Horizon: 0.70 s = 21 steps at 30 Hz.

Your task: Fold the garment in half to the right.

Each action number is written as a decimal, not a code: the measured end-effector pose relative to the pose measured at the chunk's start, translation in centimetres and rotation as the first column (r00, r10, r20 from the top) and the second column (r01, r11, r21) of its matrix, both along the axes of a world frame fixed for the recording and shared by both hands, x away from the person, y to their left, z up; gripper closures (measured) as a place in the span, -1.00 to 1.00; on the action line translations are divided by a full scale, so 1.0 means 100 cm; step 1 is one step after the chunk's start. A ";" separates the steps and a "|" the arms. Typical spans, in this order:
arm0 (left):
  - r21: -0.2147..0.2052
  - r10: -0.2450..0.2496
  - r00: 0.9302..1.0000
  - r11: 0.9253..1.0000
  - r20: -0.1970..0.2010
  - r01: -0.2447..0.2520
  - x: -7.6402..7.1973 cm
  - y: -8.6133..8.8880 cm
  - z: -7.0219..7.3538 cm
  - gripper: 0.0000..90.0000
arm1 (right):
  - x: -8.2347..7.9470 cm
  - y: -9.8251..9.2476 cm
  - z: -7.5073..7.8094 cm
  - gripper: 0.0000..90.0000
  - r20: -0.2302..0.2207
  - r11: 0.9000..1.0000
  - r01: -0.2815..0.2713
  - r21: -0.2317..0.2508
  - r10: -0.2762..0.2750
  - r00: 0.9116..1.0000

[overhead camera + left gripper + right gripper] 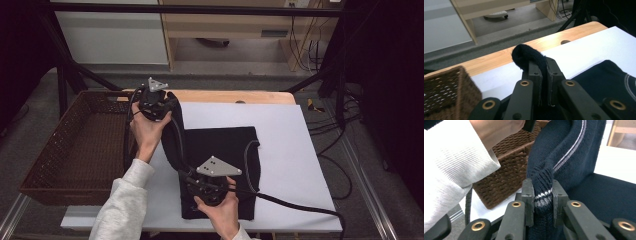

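A dark navy knit sweater [220, 145] with thin pale stripes lies folded on the white table sheet [290, 145]. My left gripper [159, 106] is up at the sweater's far left corner, shut on a fold of the dark knit [529, 56] that bulges above its pads. Near the front edge, my right gripper [197, 182] is shut on the striped ribbed hem [543, 195]. The cloth between the two grippers is lifted into a ridge [172, 137] along the sweater's left side. The rest of the sweater [609, 77] stays flat on the sheet.
A brown wicker basket [75, 145] stands at the table's left, close beside both grippers. The wooden table edge [235, 95] shows beyond the sheet. Black frame legs [62, 75] and cables [330, 125] surround the table. A white-sleeved forearm [451, 165] crosses the right gripper view.
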<state>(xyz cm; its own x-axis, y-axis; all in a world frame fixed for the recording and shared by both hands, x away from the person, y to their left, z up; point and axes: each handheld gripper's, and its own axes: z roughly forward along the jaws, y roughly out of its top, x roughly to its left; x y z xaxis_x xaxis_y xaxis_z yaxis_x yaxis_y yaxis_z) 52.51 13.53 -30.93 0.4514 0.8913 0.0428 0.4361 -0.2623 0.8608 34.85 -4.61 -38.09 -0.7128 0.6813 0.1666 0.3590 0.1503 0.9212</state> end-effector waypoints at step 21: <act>0.003 -0.077 0.997 0.997 -0.025 0.077 0.010 -0.066 -0.023 0.88 | -0.010 -0.048 -0.016 0.70 -0.014 0.993 0.114 -0.030 -0.115 0.993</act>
